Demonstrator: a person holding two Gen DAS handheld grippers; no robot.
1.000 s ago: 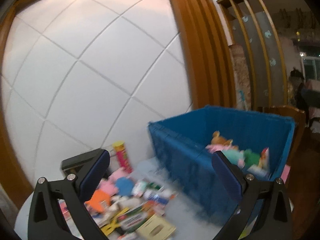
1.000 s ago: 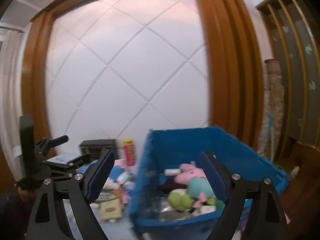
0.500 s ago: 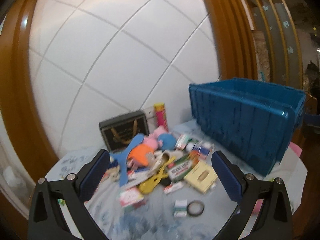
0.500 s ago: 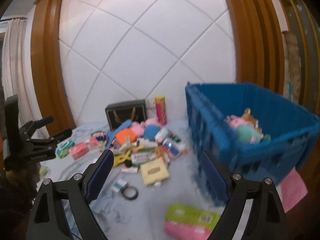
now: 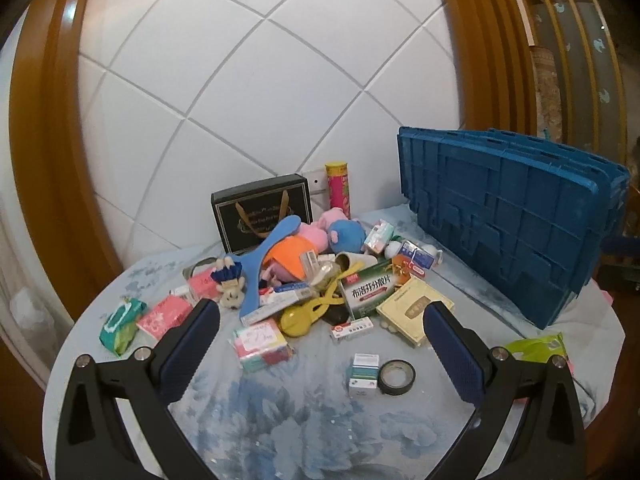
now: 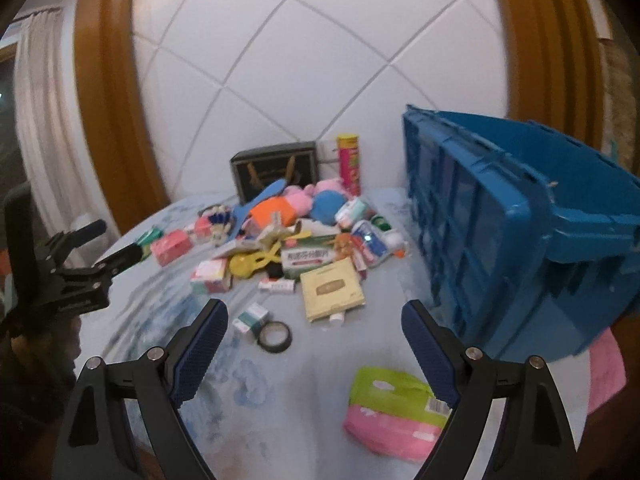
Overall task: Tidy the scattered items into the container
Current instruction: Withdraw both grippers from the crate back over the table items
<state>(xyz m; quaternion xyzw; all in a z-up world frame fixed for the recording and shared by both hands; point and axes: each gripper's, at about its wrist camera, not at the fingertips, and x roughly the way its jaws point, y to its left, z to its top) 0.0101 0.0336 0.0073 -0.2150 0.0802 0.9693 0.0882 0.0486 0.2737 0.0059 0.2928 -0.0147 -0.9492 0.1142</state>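
A blue crate stands at the right of the round table; it also shows in the right wrist view. A heap of scattered items lies left of it: a green medicine box, a yellow box, a blue hanger, plush toys, a black tape roll and a small box. My left gripper is open and empty above the table's near side. My right gripper is open and empty, with a pink and green packet just beneath it.
A black gift box and a red and yellow tube stand at the back against the white panelled wall. A green wipes pack lies at the far left. A pink cloth hangs off the table's right edge.
Both cameras have tilted down and pulled back from the crate. The view has gone from the crate's inside to the heap of items on the table. Both grippers stay open.
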